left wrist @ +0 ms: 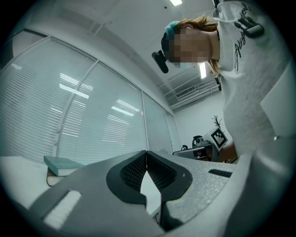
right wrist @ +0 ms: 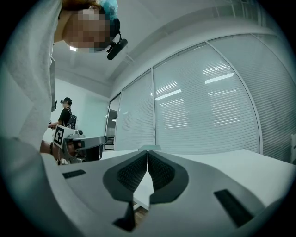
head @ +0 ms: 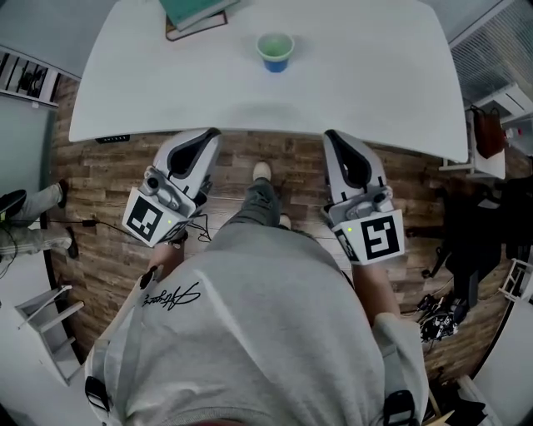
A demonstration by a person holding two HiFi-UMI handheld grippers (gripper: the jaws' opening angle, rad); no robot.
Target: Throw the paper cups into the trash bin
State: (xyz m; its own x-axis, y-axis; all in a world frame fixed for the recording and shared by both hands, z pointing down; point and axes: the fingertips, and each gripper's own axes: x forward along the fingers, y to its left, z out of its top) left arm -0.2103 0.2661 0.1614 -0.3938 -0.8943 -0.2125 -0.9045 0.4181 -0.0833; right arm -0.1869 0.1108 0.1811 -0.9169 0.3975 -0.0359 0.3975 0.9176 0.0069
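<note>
Cup (head: 275, 52) stands upright on the table (head: 400, 83), right of the books (head: 196, 15). Left gripper (head: 213, 134), clenched on nothing, sits just short of the table's near edge. The right gripper (head: 331, 135) does likewise, both apparently poised to reach.

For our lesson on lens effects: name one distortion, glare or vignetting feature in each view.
Head view: the edge of the white table bows, a wide-angle bend; the paper cup is sharp. Left gripper view: black corners ring a round image; ceiling lights streak the glass wall. Right gripper view: the same dark ring, with light streaks on the glass wall there.
</note>
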